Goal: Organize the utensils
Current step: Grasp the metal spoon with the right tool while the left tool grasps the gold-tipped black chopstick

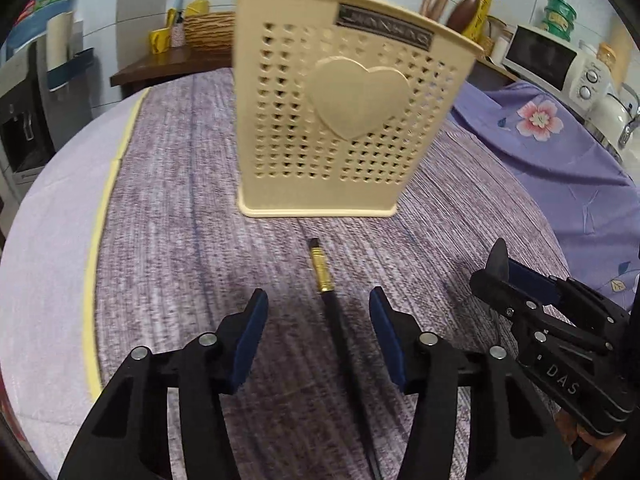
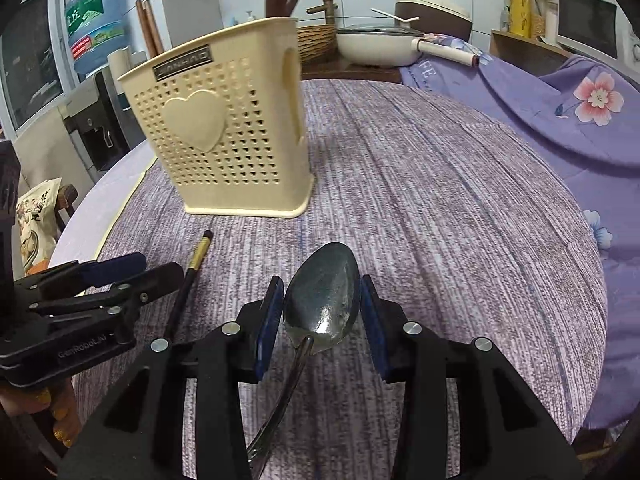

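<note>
on a purple mat (image 2: 440,184), a metal spoon (image 2: 322,304) is pinched by its bowl between the right gripper (image 2: 321,312) pads. a black chopstick (image 1: 332,300) lies untouched between the spread left gripper (image 1: 318,328) fingers, the cream utensil holder (image 1: 340,120) seen at 12 o'clock.

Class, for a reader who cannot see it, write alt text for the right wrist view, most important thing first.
The right gripper clamps a metal spoon by the sides of its bowl, over a purple woven table mat. Ahead stands a cream perforated utensil holder with a heart; at left, the left gripper lies beside a black chopstick.
</note>
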Motion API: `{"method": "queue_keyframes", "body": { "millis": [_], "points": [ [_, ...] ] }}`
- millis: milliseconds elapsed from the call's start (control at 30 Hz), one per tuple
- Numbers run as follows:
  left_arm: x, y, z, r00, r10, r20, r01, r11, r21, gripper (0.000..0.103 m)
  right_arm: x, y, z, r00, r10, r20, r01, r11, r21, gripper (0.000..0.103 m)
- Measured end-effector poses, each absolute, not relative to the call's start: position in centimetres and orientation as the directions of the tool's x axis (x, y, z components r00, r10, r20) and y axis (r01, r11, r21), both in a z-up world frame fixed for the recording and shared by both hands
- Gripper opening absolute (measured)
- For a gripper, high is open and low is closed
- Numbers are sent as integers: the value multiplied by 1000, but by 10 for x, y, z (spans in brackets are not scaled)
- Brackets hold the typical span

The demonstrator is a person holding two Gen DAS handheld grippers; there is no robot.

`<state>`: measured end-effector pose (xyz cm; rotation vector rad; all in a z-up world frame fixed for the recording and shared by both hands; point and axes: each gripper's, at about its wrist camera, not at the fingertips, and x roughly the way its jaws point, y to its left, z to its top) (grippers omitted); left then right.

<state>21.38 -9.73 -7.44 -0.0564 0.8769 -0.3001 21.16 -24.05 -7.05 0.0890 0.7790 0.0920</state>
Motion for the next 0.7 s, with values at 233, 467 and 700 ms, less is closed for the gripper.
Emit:
{"method": "queue_keyframes", "body": {
  "millis": [233,467,700],
  "points": [
    [226,-115,-84,592,-241,-769,226,966,-129,33,213,-254,-73,707,112,-698,-36,992,122,39],
    [230,-124,-85,621,-173,-765,200,978,-59,14,212,-252,-75,704,116,-701,-40,992,124,39],
    [234,-116,-84,618,-194,-762,185,978,-98,8,211,-245,-74,706,124,-697,-54,991,122,39]
  ]
}}
